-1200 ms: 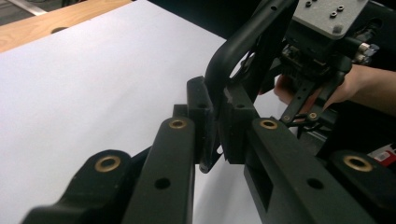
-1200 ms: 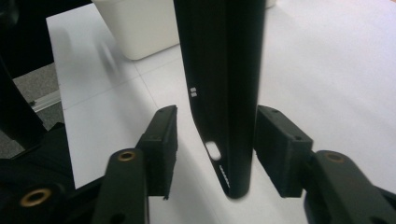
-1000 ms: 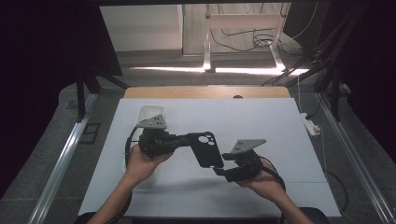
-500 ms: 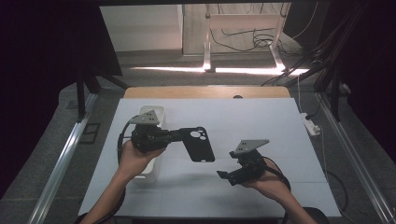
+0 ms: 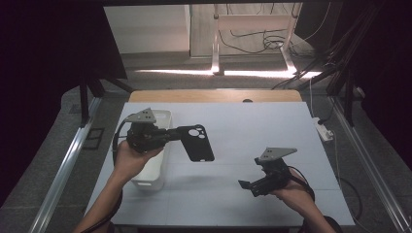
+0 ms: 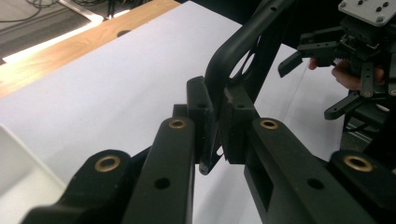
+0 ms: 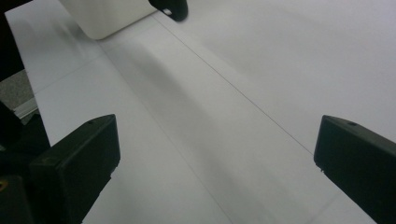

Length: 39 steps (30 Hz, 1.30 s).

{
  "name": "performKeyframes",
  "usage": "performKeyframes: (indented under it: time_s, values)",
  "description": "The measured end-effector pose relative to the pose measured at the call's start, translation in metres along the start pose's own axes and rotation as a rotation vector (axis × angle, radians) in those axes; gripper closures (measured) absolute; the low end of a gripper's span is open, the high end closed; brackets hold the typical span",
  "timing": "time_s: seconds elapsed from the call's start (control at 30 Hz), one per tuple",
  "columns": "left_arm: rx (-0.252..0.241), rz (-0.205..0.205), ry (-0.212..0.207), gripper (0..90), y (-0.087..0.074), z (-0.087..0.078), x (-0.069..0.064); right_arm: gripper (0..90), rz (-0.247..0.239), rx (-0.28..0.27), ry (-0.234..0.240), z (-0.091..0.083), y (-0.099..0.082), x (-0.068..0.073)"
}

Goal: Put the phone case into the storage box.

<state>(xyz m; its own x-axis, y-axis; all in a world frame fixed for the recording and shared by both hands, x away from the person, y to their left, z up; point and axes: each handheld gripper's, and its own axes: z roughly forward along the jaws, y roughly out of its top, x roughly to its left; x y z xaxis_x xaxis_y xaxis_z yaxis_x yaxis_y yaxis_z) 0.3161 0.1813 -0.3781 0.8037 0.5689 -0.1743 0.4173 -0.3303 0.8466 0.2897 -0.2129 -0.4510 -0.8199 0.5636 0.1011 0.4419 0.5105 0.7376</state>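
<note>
Above the white table [image 5: 233, 145], left tongs [image 5: 171, 136] clamped on black phone case [image 5: 197, 143], right tongs [image 5: 248, 187] just spread wide, empty

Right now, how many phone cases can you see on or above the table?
1. A black phone case is held above the white table in the left gripper, beside the white bin. The bin's inside is partly hidden.

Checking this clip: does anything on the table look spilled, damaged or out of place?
Nothing stands out. The black phone case hangs in the air, pinched at one end by the left gripper, over the white table beside the white bin. The right gripper is open and holds nothing. No spill or damage shows.
</note>
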Motion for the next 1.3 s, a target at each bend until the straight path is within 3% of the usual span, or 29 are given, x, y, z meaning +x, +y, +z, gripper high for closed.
performKeyframes:
  time_s: [0.63,1.07,1.3]
  values:
    - [0.002,-0.018,0.056,83.1,0.006,-0.022,0.018,0.4,0.049,-0.008,-0.088,-0.024,-0.025,-0.016]
    - [-0.006,-0.031,0.11,83.1,0.008,-0.046,0.037,0.1,0.08,-0.001,-0.146,-0.038,-0.041,-0.023]
    - [-0.016,-0.042,0.136,83.1,0.008,-0.057,0.046,0.1,0.127,-0.011,-0.18,-0.05,-0.048,-0.029]
